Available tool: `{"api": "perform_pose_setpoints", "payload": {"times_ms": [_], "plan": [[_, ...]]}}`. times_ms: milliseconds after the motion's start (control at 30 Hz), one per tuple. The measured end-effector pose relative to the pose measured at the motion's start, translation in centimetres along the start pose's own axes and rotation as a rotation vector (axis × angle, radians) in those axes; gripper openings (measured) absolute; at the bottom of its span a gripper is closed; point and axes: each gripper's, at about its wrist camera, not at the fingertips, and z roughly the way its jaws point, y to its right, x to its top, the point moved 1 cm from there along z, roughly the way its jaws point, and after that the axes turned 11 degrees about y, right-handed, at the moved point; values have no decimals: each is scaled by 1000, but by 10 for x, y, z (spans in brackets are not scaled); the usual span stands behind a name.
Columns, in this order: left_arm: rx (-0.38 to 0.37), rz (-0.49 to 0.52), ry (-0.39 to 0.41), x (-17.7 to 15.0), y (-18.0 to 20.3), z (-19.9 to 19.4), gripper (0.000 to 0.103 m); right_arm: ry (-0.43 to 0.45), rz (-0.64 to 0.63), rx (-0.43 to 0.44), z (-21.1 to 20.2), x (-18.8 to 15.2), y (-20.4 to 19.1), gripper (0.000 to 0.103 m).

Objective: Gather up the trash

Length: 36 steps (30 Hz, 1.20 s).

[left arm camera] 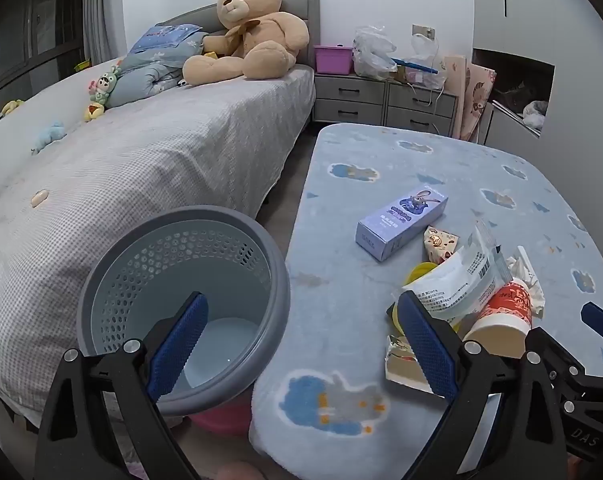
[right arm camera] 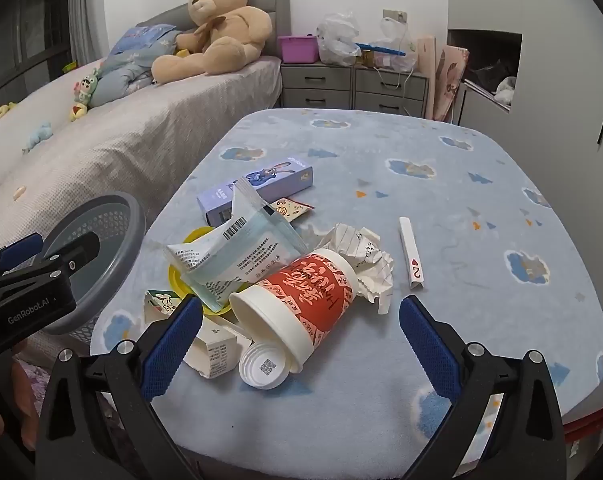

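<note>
A pile of trash lies on the blue blanket-covered table (right arm camera: 441, 208): a red-and-white paper cup (right arm camera: 301, 304) on its side, a white plastic wrapper (right arm camera: 237, 256), crumpled paper (right arm camera: 365, 256), a white lid (right arm camera: 263, 368), a small carton (right arm camera: 213, 352), a yellow lid (right arm camera: 181, 280) and a purple box (right arm camera: 257, 188). A folded playing card (right arm camera: 411, 254) lies apart on the right. My right gripper (right arm camera: 301, 344) hangs open above the cup. My left gripper (left arm camera: 301, 344) is open between the table edge and the grey perforated bin (left arm camera: 181, 304), holding nothing.
A bed (left arm camera: 141, 168) with a big teddy bear (left arm camera: 253, 36) and soft toys runs along the left. Grey drawers (left arm camera: 385, 104) with a pink tub and plastic bags stand at the back. The bin stands in the gap between bed and table.
</note>
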Motion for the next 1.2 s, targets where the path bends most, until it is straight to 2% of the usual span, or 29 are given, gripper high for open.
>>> {"api": "perform_pose_setpoints", "payload": {"times_ms": [1200], "plan": [[0, 0, 8, 1, -1, 0, 91, 8, 3, 3, -2, 0, 0, 97]]}}
